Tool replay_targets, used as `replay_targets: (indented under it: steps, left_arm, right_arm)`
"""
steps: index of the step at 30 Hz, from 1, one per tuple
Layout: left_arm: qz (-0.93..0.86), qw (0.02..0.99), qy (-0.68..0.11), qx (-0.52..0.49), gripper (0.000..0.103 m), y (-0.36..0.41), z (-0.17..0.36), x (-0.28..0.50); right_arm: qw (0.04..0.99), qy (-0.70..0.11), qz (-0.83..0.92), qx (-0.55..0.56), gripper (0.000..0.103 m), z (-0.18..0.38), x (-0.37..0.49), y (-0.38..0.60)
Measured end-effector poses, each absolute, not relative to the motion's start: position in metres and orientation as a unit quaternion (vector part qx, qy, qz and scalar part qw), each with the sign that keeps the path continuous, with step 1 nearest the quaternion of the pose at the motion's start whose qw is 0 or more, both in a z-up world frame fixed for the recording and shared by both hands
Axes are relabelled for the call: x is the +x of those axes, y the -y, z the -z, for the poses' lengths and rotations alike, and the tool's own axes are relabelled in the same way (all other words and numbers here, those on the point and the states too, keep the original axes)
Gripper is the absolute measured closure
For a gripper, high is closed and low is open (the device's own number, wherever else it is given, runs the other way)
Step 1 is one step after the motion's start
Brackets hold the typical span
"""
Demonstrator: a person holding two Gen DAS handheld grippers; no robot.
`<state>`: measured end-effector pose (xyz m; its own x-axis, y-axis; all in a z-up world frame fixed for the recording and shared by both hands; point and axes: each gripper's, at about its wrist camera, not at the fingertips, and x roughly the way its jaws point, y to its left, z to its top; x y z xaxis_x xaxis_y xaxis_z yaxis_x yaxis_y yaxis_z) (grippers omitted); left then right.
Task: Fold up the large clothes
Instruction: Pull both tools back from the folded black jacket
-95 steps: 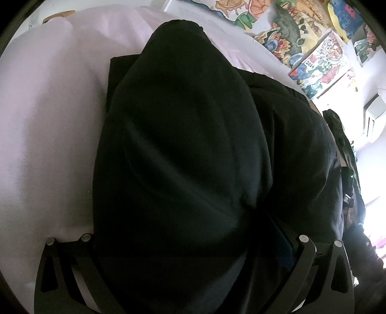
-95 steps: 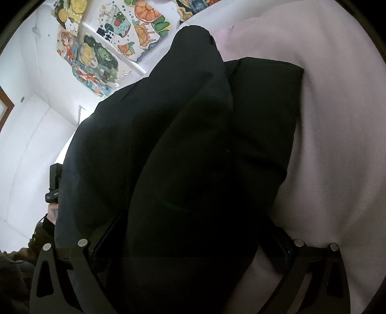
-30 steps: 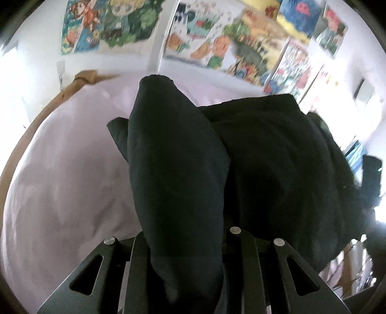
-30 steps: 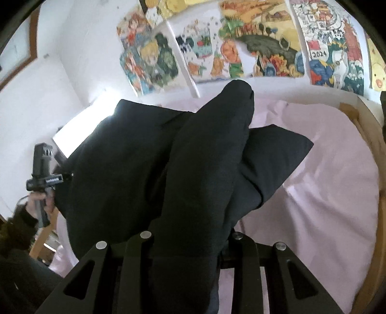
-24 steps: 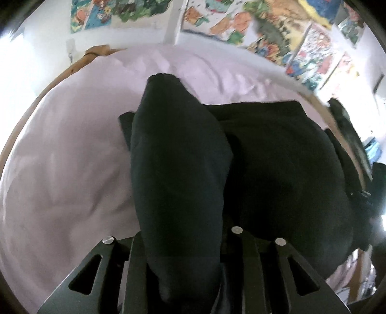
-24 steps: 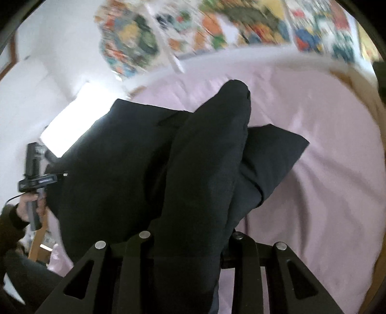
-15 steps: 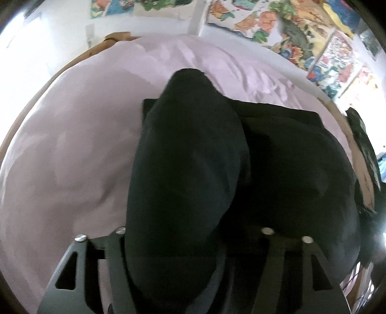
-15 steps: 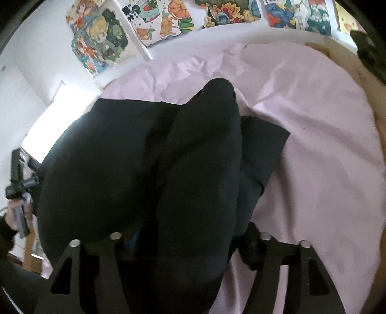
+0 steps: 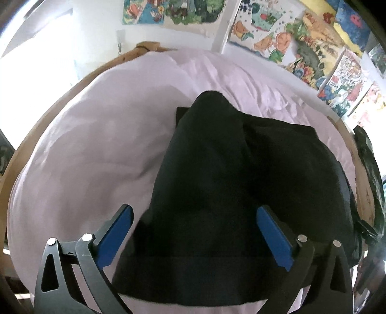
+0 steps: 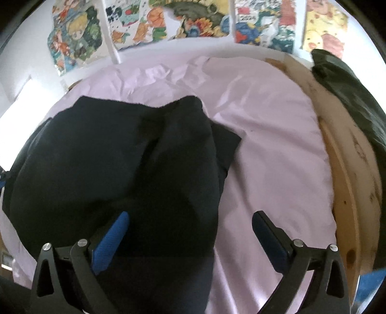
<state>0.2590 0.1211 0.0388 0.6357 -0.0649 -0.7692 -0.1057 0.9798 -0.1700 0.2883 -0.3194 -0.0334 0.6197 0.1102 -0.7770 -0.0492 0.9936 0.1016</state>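
Observation:
A large black garment (image 9: 241, 183) lies folded over on a bed with a pale lilac sheet (image 9: 96, 149). My left gripper (image 9: 194, 215) is open, its blue-padded fingers (image 9: 115, 235) spread on either side of the garment's near hem, holding nothing. In the right wrist view the same black garment (image 10: 125, 169) lies at the left and centre on the sheet (image 10: 277, 157). My right gripper (image 10: 190, 221) is open above the garment's right edge, and its blue pads (image 10: 109, 240) grip nothing.
A wooden bed frame (image 10: 347, 193) runs along the right side, with dark clothing (image 10: 349, 89) draped on it. Colourful posters (image 10: 181, 21) cover the white wall behind the bed. The wooden frame (image 9: 72, 89) also curves around the left.
Both grippers were shut on the black garment one second ago and lowered it onto the bed. Both have opened and let it go, and the fabric has settled flat.

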Motion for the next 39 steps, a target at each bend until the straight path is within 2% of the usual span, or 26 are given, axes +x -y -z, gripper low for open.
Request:
replay_targets:
  steps: [6, 10, 29, 39]
  left_arm:
    - [-0.003, 0.924, -0.378, -0.056, 0.002, -0.091, -0.044, 0.229]
    - [0.006, 0.937, -0.347, -0.025, 0.002, -0.072, -0.039, 0.199]
    - [0.035, 0.976, -0.216, 0.003, 0.002, -0.022, -0.040, 0.114]
    - [0.045, 0.980, -0.194, 0.006, 0.002, -0.013, -0.022, 0.089]
  right_arm:
    - [0.931, -0.360, -0.028, 0.051, 0.000, 0.027, 0.248, 0.310]
    - [0.937, -0.343, -0.025, 0.056, 0.000, 0.025, 0.233, 0.304]
    - [0.973, -0.222, -0.039, 0.054, 0.000, 0.009, 0.132, 0.248]
    - [0.979, -0.188, -0.032, 0.078, 0.000, 0.012, 0.091, 0.232]
